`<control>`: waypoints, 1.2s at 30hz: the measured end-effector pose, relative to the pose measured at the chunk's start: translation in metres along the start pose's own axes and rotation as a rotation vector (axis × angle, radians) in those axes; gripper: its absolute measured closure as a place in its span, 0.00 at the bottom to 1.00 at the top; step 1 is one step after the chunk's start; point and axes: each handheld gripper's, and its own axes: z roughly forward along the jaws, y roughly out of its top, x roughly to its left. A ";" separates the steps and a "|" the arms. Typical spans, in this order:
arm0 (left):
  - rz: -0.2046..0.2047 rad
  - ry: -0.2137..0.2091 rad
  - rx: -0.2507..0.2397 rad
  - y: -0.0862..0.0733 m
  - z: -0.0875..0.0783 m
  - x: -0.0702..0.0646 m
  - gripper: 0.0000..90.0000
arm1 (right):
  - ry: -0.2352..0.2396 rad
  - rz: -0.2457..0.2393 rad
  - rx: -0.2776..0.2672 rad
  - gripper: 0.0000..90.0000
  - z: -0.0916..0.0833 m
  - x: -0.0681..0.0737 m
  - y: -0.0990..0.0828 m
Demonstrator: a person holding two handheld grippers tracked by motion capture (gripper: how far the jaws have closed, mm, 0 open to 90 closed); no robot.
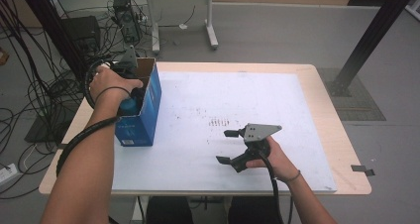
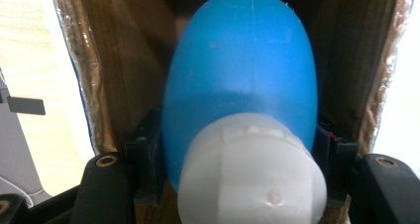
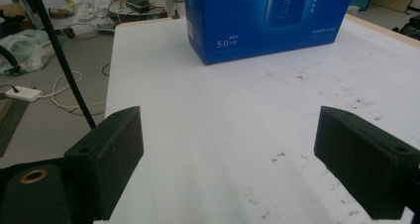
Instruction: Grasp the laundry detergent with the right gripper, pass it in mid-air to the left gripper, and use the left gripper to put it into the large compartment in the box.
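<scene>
**Blue bottle held inside the box**

White cap point(image 2: 252, 172) sits closest in the left gripper view, on top of a blue bottle point(image 2: 242, 70); the left tool point(image 2: 242, 159) is clamped on the bottle, one black jaw on each side; the bottle is inside the open blue box point(image 1: 143, 110), between its brown inner walls; the box stands at the left side of the tabletop point(image 1: 223, 100); the right tool point(image 1: 229, 145) rests well apart from the box, low over the white sheet point(image 3: 237, 135); its jaws stand wide apart with nothing between them; the person's right hand point(image 1: 275, 157) grips it near the front edge.
</scene>
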 end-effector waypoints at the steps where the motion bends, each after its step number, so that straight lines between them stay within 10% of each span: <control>1: 0.000 0.001 -0.001 0.000 0.000 0.000 0.41 | -0.001 0.001 0.001 0.13 -0.001 0.000 -0.001; 36: -0.005 0.001 0.004 0.000 0.000 -0.001 0.41 | -0.001 0.009 -0.001 0.13 0.000 -0.001 -0.005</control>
